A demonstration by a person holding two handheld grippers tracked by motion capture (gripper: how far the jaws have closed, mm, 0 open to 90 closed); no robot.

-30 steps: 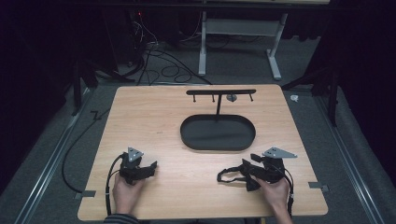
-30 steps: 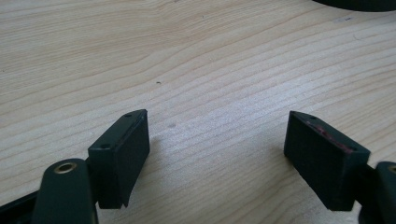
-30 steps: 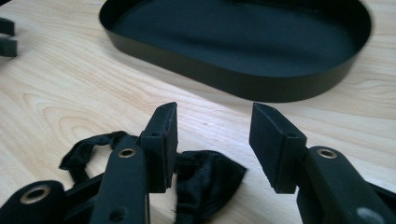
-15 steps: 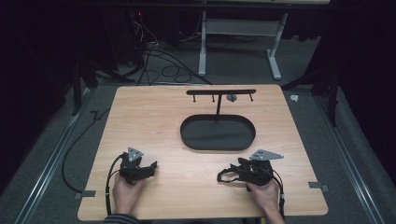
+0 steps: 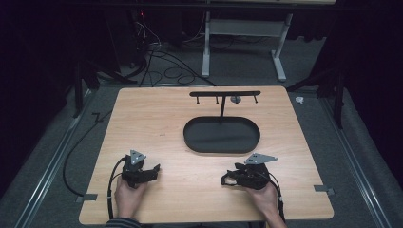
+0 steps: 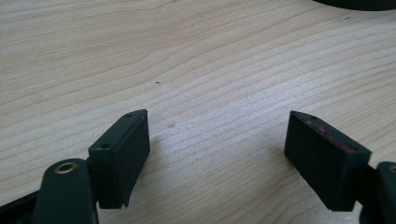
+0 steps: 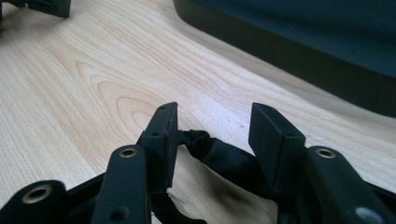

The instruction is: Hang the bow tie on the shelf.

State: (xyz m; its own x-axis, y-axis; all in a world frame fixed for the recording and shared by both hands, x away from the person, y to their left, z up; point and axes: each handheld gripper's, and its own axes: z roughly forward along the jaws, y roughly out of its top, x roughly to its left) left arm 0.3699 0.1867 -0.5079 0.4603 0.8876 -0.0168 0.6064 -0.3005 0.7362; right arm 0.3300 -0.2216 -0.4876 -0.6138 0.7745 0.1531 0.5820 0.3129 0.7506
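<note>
Looking from the near edge of the table [image 5: 166,118], we see the person's left hand [image 5: 127,197] around the left gripper [image 5: 154,170], which lies low over the wood and points toward the right. In the left gripper view its jaws [image 6: 217,154] stand wide apart with bare wood grain between them.

Across from it, the right hand [image 5: 263,197] holds the right gripper [image 5: 227,180], which points left toward the other one. The two tools are well apart. At its tip lies a black soft thing [image 5: 229,181], too small from above for us to name more closely. In the right gripper view it [image 7: 224,158] looks like a lumpy dark strap or band on the wood, lying between the jaws [image 7: 212,135]. The jaws stand partly apart, and the strap meets the inner face of one and runs under the other. We cannot tell whether the pads press on it or merely flank it.

Just beyond the right gripper sits a black oval tray [image 5: 190,142], and its dark wall [image 7: 289,51] rises close behind the jaws. From the tray's far side a thin post carries a black hook bar [image 5: 225,93], and a small grey piece [image 5: 235,99] hangs from it.
</note>
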